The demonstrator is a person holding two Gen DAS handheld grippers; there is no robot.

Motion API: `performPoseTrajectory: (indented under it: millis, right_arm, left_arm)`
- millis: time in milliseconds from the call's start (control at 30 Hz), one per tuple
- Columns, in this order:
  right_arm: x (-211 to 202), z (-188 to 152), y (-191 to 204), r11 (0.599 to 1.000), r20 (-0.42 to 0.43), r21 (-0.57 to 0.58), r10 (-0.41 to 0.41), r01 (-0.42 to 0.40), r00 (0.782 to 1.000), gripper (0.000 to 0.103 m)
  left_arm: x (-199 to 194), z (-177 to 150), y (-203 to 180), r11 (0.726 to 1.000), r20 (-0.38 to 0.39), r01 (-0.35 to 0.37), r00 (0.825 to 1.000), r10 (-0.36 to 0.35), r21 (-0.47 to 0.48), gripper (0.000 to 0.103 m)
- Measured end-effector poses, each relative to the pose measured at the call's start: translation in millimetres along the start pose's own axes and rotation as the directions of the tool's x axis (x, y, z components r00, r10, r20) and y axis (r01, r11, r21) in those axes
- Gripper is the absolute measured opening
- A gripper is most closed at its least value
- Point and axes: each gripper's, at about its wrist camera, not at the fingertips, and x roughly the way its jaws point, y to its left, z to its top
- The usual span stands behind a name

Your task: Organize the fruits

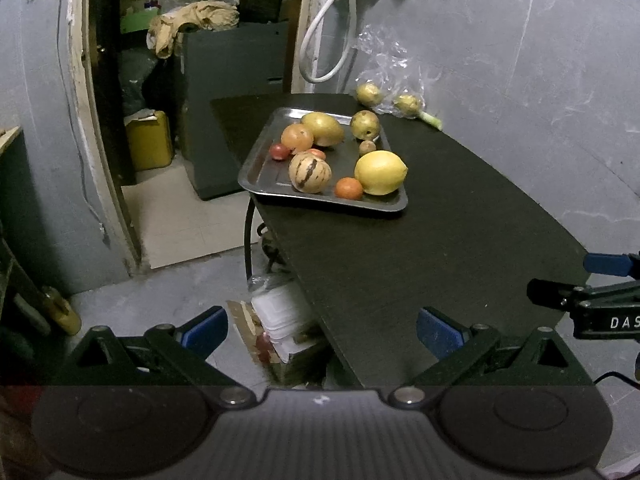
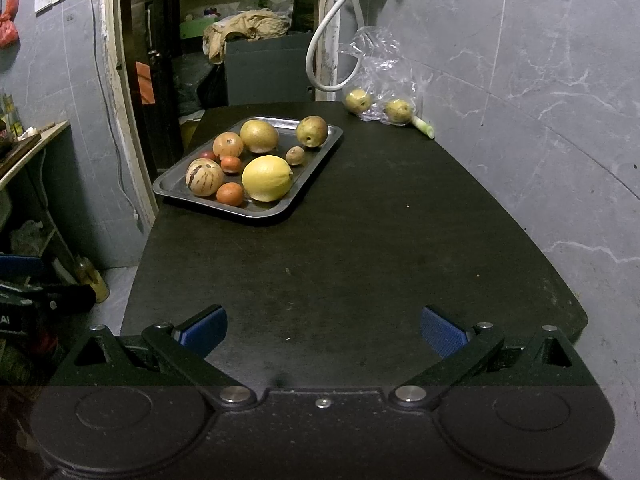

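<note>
On the far left part of the dark table [image 2: 360, 248] a metal tray [image 2: 176, 194] is seen, its long axis running from near left to far right, and most of the fruit is gathered in it: a striped round fruit [image 2: 204, 177] at the near left, two small orange fruits [image 2: 230, 193] beside it, a large lemon [image 2: 267, 178] near the tray's middle, and brownish-yellow fruits toward the far end. Further right, at the far edge of the table against the wall, a clear plastic bag [image 2: 380, 68] is lying, and two small yellow fruits [image 2: 359, 100] are seen at it, well apart from the tray; whether they are inside the bag or only against it cannot be told. A pale green stalk [image 2: 424, 126] is lying just right of them. Both grippers are held at the near end, well apart from all the fruit. The left gripper [image 1: 322, 332] is spread wide with nothing between its blue pads, and it is held over the table's left edge, so that the tray lies straight ahead of it. The right gripper [image 2: 324, 330] is likewise wide open and empty, held over the near middle of the table; from it the tray lies ahead to the left and the two loose fruits ahead, slightly right. The loose fruits are judged to be the ones left to be sorted, and the right gripper is judged better placed for them.
</note>
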Motion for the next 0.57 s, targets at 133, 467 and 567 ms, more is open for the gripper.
performPoseTrajectory:
  millis: [133,467,567]
  right_arm:
    - [1.8,-0.1,-1.4,1.0,-0.002,0.002,0.0,0.0,1.0,0.102]
    - [5.0,1.8,-2.2,1.0,-0.009,0.001,0.007,-0.007,1.0,0.102]
    - [5.6,2.9,-2.2,1.0,-0.012,-0.001,0.01,-0.01,1.0,0.102]
  left_arm:
    - [0.2,3.8,1.8,1.0,0.002,-0.003,1.0,0.003,-0.013,0.102]
    - [2.5,6.8,6.4,0.999,0.0,0.016,1.0,-0.016,-0.042,0.102]
    - [3.1,7.0,6.4,0.999,-0.001,0.015,1.0,-0.015,-0.041,0.102]
